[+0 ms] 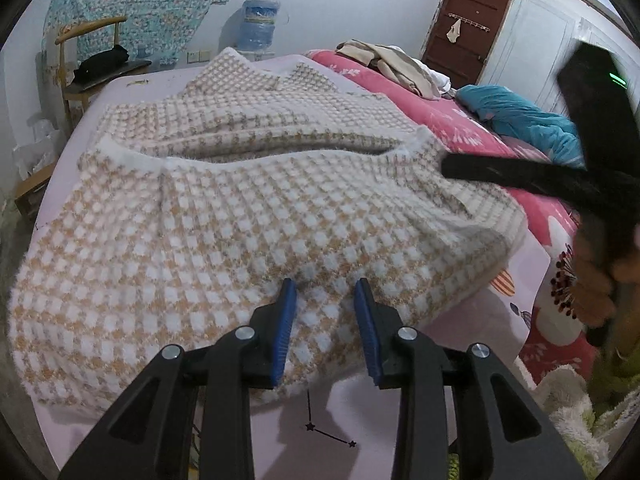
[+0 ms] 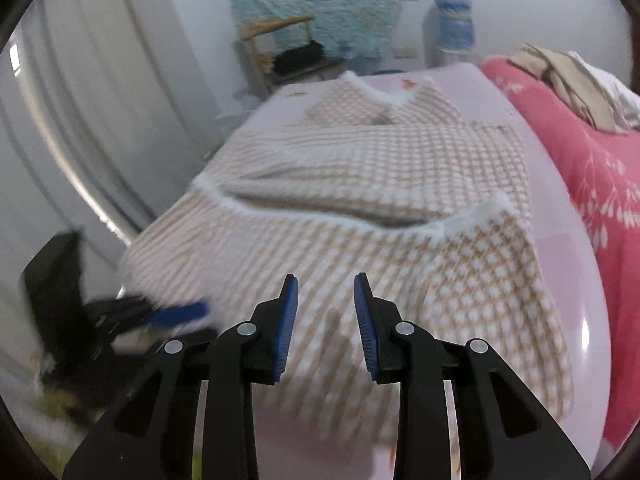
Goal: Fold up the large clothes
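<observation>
A large fuzzy sweater with a beige and white check [image 1: 240,208] lies on the pale pink bed sheet [image 1: 280,420], its lower part folded up over the body. It also shows in the right wrist view [image 2: 380,208], blurred. My left gripper [image 1: 325,292] is open, its blue pads just above the near fold of the sweater, holding nothing. My right gripper [image 2: 326,288] is open and empty above the sweater's near part. The right gripper also shows at the right of the left wrist view [image 1: 452,168], over the sweater's right corner. The left gripper shows blurred at the left of the right wrist view [image 2: 180,314].
A pink floral quilt [image 1: 460,120] with beige clothes [image 1: 384,60] and a teal blanket [image 1: 520,116] lies along the bed's right side. A wooden chair [image 1: 88,64] with a black item and a water jug [image 1: 258,24] stand beyond the bed. A brown door [image 1: 464,28] is at the back right.
</observation>
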`<state>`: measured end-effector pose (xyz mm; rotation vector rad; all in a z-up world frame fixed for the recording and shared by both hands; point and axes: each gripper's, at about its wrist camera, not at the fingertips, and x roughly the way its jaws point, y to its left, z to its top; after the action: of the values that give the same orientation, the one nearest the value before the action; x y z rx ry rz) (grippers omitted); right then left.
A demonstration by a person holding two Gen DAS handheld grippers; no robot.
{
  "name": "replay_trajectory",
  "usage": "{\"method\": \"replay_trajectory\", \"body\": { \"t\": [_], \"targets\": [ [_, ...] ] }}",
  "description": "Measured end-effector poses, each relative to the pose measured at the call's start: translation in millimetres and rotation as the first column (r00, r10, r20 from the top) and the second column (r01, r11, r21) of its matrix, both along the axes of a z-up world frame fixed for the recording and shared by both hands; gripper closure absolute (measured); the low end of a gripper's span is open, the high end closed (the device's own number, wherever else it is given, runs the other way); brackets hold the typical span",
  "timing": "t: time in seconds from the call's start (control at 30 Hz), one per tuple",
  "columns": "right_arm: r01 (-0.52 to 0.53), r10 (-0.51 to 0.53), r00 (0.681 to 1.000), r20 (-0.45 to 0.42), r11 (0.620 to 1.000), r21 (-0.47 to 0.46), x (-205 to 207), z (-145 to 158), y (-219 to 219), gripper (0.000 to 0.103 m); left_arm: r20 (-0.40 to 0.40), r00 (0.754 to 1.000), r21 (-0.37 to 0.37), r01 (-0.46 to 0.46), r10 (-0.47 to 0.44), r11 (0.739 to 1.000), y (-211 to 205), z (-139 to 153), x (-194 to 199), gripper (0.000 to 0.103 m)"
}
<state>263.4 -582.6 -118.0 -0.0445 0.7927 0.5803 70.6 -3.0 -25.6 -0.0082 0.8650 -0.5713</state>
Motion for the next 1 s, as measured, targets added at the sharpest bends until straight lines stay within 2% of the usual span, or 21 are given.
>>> {"method": "replay_trajectory", "body": {
  "t": [0.13, 0.27, 0.37, 0.47, 0.53, 0.6, 0.63, 0.7, 0.87, 0.93, 1.0],
  "targets": [
    [-0.043, 0.04, 0.999, -0.029, 0.996, -0.084, -25.2, -18.8, 4.9, 0.074, -0.004, 1.0, -0.005, -0.003, 0.003, 1.0, 0.8, -0.8, -0.4, 0.072],
    [-0.016, 0.004, 0.996, -0.085, 0.99, -0.137, -23.9, -48.7, 9.7, 0.075, -0.001, 1.0, 0.006, -0.002, 0.002, 1.0, -0.9, -0.6, -4.5, 0.072],
    [-0.001, -0.01, 0.996, -0.086, 0.991, -0.132, -24.1, -42.7, 9.5, 0.075, 0.002, 1.0, 0.01, -0.005, 0.005, 1.0, -1.8, 0.3, -5.2, 0.072],
    [-0.036, 0.034, 0.999, -0.016, 0.993, -0.116, -38.7, -24.1, 9.6, 0.075, -0.007, 1.0, -0.002, -0.011, 0.011, 1.0, -0.5, 0.2, -4.6, 0.072],
    [-0.049, 0.048, 0.999, -0.01, 0.989, -0.138, -45.3, -27.5, 12.1, 0.075, -0.007, 1.0, -0.001, -0.012, 0.012, 1.0, -0.3, 0.2, -4.3, 0.072],
    [-0.032, 0.023, 0.999, -0.049, 0.981, -0.191, -40.7, -48.0, 13.5, 0.075, -0.011, 1.0, -0.003, -0.009, 0.009, 1.0, 0.3, -0.4, -4.1, 0.072],
    [-0.031, 0.023, 0.999, -0.039, 0.98, -0.198, -43.4, -57.6, 13.1, 0.075, -0.011, 1.0, -0.004, -0.007, 0.007, 1.0, 0.1, -0.6, -4.7, 0.072],
    [-0.024, 0.019, 0.999, -0.03, 0.979, -0.2, -49.4, -53.6, 11.4, 0.075, -0.009, 1.0, 0.0, -0.007, 0.007, 1.0, 1.1, 0.0, -4.8, 0.072],
    [0.089, -0.082, 0.996, 0.045, 0.973, -0.212, -52.0, -34.3, -13.2, 0.075, -0.03, 0.999, -0.025, -0.019, 0.018, 1.0, 6.3, 0.1, -2.5, 0.072],
    [0.116, -0.123, 0.992, -0.014, 0.965, -0.235, -41.2, -54.0, -25.9, 0.075, -0.033, 0.999, -0.033, -0.019, 0.018, 0.999, 7.4, 0.4, -2.2, 0.072],
    [0.121, -0.132, 0.989, -0.059, 0.98, -0.159, -38.0, -61.7, -38.5, 0.075, -0.03, 0.999, -0.033, -0.018, 0.017, 0.999, 7.6, 0.2, -2.6, 0.072]
  ]
}}
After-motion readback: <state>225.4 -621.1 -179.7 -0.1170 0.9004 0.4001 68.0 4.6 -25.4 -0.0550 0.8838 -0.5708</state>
